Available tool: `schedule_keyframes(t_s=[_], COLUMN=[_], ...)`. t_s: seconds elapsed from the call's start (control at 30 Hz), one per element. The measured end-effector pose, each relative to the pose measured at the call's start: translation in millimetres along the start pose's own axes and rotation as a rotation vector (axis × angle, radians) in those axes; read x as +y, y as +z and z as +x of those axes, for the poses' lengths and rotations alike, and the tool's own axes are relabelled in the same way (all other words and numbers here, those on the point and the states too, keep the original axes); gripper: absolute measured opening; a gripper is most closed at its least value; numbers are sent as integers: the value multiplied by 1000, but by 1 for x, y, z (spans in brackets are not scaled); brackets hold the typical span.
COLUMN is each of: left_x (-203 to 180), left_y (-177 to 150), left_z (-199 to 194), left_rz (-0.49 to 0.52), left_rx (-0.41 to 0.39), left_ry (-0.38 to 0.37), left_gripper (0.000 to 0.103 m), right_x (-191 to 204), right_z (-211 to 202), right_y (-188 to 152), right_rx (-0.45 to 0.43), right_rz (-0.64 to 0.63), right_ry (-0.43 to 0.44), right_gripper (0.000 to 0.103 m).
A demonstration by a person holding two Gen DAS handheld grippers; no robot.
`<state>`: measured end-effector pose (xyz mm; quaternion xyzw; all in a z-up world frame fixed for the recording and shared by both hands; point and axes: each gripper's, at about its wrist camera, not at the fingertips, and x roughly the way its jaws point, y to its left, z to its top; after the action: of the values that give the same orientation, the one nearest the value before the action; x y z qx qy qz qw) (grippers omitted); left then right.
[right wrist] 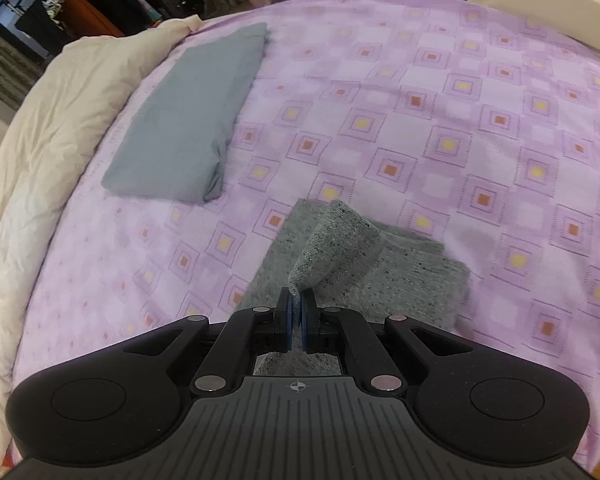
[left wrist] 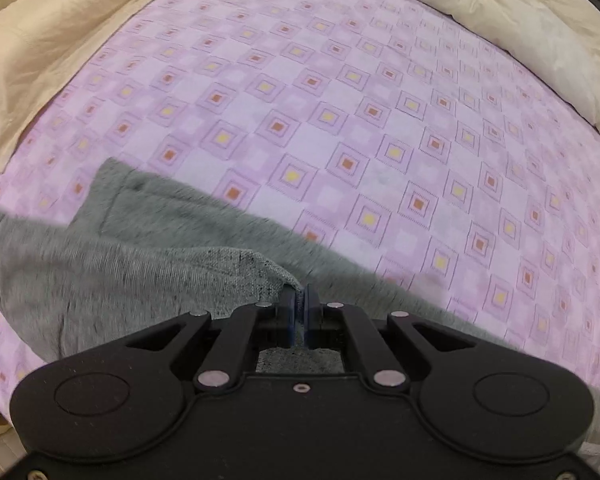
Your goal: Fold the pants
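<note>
The grey knit pants [left wrist: 120,248] lie on a bed with a purple checked sheet [left wrist: 340,120]. In the left wrist view my left gripper [left wrist: 299,296] is shut on a raised edge of the grey cloth, which spreads away to the left and passes under the gripper. In the right wrist view my right gripper [right wrist: 297,300] is shut on another pinched fold of the same pants [right wrist: 340,248], lifted a little above the purple sheet [right wrist: 460,120]. The cloth under both grippers is partly hidden by their black bodies.
A folded blue-grey garment [right wrist: 192,120] lies at the far left of the sheet. A cream duvet [right wrist: 40,152] is bunched along the left edge, and the same duvet [left wrist: 520,32] shows top right. A tan pillow [left wrist: 52,52] lies at top left. A cream bed frame [right wrist: 548,4] curves at the far right.
</note>
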<state>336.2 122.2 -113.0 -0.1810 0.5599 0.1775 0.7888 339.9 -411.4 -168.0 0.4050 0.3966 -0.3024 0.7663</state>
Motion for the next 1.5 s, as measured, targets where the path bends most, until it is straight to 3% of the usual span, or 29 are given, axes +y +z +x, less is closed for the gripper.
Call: schedule_keyframes(t_s=[0.6,0.73,0.8,0.87,0.93,1.03,1.13,1.2,1.37,1.5], left_x=[-36,-37,-37,-39,-39,-41,-60,-77,-119,-136], left_y=[29,30,33,35,39,40,15,-11,-102,-150], left_z=[66,73,70,58,44,22,-2,-11,-15,6], left_rz=[1,14,32,51,81,117,257,376,634,733], left_rx=[75,79,54,-6,-77,-140,-194,-187,-66,30], left_ry=[88,98,101,130,175,170,122,54,-121,-131], left_gripper=[7,17,20,21,21,21,23,25,30,31], right_x=[51,52,51,50,47,48,50,45,29,18], right_z=[73,87,82,66,47,15,-11,-22,-20,-5], right_y=[21,24,29,32,37,33,4,-24,-89,-106], right_rx=[63,93,78,2,-70,-109,-116,-97,32,90], right_rz=[-129,-151,-168,-209,-255,-404,-589,-671,-731,-736], right_ry=[-110,-97,-65,-37,-29,-4,14,27,26,-46], right_gripper=[4,9,18,26,26,26,26,26,26,26])
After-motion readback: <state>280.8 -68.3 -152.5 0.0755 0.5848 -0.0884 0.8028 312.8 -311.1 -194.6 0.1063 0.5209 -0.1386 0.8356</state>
